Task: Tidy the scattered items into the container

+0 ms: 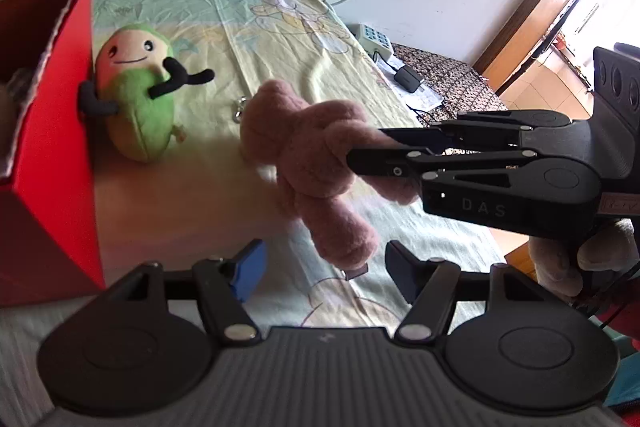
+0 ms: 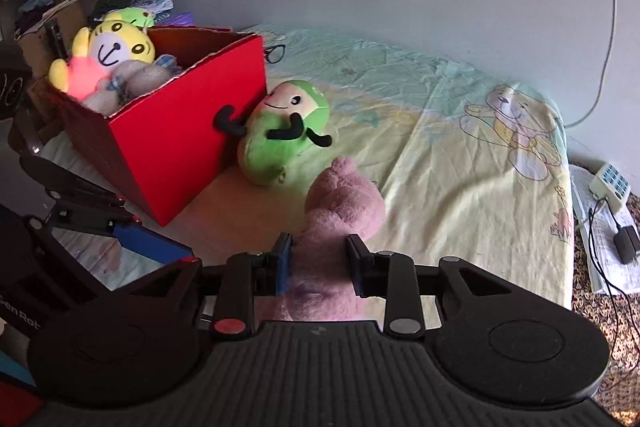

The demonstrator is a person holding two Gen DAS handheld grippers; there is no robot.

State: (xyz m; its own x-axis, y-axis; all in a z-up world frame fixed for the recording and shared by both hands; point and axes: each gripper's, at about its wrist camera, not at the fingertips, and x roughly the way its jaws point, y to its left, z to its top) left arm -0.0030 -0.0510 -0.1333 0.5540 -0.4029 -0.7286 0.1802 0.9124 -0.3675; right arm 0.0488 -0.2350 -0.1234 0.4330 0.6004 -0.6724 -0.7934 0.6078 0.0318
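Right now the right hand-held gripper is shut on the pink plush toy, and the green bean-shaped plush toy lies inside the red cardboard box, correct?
Not quite. The green bean-shaped plush toy lies on the bedsheet, leaning against the red cardboard box from outside, as the right wrist view shows. The right hand-held gripper is indeed shut on the pink plush toy.

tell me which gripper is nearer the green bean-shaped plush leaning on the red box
Left. The left gripper sits empty in front of the green bean-shaped plush, beside the red box; the right gripper is further right, clamping the pink plush toy.
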